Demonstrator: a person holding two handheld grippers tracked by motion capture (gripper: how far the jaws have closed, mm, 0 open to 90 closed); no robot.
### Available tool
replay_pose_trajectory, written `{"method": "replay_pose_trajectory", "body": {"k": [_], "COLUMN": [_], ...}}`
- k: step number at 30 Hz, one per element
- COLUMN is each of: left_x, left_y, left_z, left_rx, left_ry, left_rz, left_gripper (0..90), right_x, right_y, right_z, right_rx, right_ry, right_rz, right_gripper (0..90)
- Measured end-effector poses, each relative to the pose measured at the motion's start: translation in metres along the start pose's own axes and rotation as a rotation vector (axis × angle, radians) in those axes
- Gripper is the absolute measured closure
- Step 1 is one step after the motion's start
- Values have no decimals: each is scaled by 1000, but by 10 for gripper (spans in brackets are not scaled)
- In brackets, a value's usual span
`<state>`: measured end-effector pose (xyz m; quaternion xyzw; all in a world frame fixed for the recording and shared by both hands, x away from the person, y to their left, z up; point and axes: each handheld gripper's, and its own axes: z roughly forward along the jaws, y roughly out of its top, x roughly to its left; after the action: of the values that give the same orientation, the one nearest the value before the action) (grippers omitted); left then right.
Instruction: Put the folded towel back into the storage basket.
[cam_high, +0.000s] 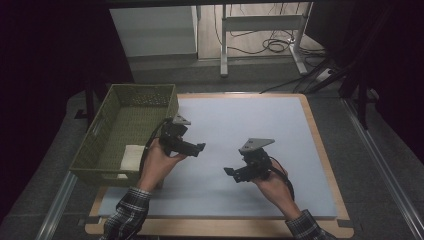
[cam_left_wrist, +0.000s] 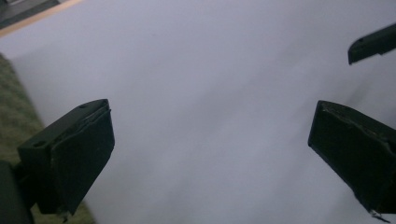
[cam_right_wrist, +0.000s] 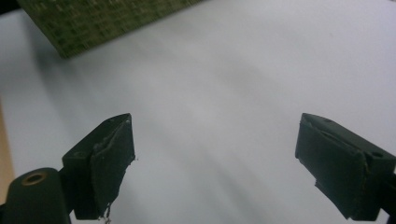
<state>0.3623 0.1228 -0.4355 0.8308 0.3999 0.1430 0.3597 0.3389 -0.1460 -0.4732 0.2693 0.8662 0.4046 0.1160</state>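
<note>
Left gripper (cam_high: 201, 147): in my left hand, jaws spread, nothing between, over the pale mat (cam_high: 260, 125) just beside the woven basket (cam_high: 102, 131) | right gripper (cam_high: 229, 171): jaws spread, nothing held, facing the left one | white cloth (cam_high: 131, 155): inside basket, near corner.

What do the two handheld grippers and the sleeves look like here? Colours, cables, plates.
Both the left gripper and the right gripper are black, with two blocky black jaws and worn pad edges. Each carries a grey three-cornered plate on top and trails a black cable. The person wears plaid sleeves.
</note>
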Motion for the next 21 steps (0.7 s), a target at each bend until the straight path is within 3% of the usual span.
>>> {"method": "replay_pose_trajectory", "body": {"k": [11,14,17,21], "left_x": [-44,-50,-53,-56], "left_y": [-26,-39,-53,-72], "left_z": [35,44,51,56], "left_rx": [7,13,20,37], "left_ry": [-58,-54,-77,-55], "left_rz": [47,49,30,31], "left_gripper": [6,6,6,6], "right_x": [-19,-24,-27,-31], "right_y": [-45,-56,-66,-77], "right_z": [-21,-26,-30,-33], "right_rx": [19,20,24,44], "right_ry": [-48,-63,-77,-94], "right_rz": [38,47,58,57], "right_gripper": [102,101,98,91]}}
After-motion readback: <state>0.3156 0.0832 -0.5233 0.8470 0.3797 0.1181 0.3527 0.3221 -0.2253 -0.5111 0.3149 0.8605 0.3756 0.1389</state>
